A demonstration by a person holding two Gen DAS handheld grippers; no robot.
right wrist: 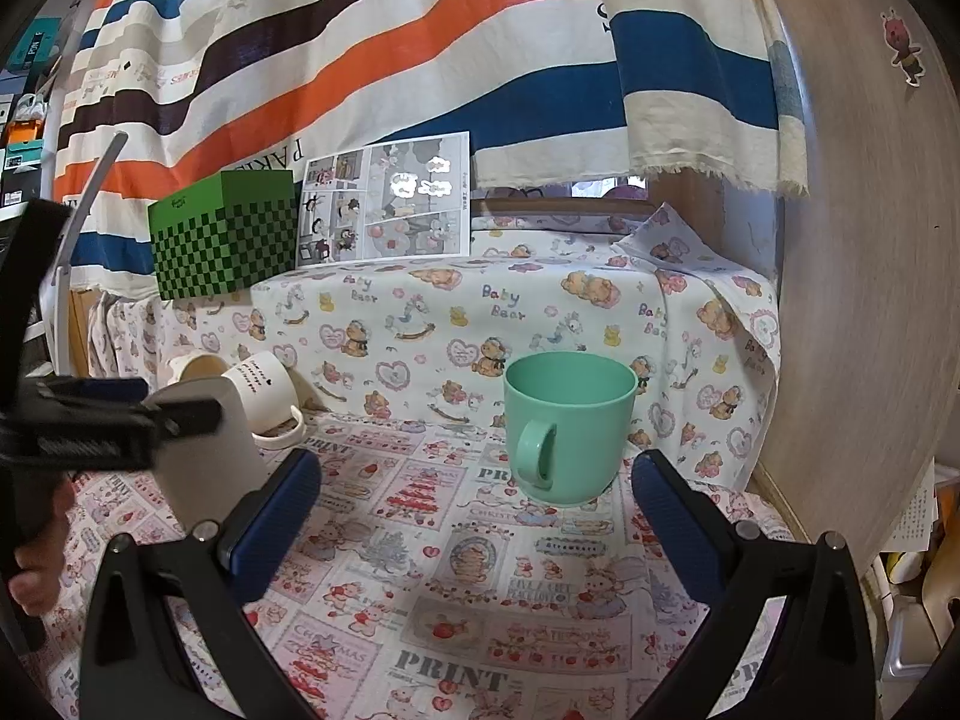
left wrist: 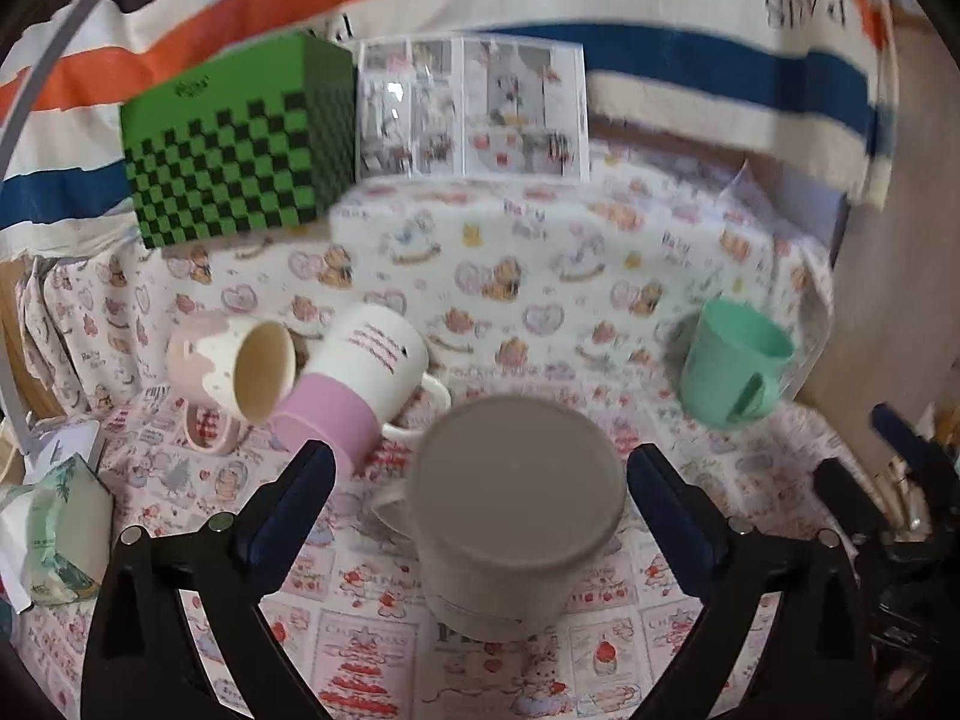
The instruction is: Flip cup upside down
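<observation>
A grey cup (left wrist: 510, 516) stands upside down on the printed cloth, its flat base up, between the fingers of my left gripper (left wrist: 480, 504), which is open and not touching it. The same cup shows at the left of the right wrist view (right wrist: 204, 456). A mint green cup (right wrist: 567, 429) stands upright with its handle toward me, just ahead of my open, empty right gripper (right wrist: 474, 510); it also shows in the left wrist view (left wrist: 732, 360). A white-and-pink mug (left wrist: 360, 384) and a pink-cream mug (left wrist: 234, 369) lie on their sides at the left.
A green checkered box (left wrist: 240, 138) and a comic sheet (left wrist: 474, 111) stand on a raised cloth-covered ledge (right wrist: 510, 300) behind. A striped curtain (right wrist: 420, 60) hangs at the back. A wooden panel (right wrist: 864, 240) bounds the right. A tissue box (left wrist: 60, 534) lies at far left.
</observation>
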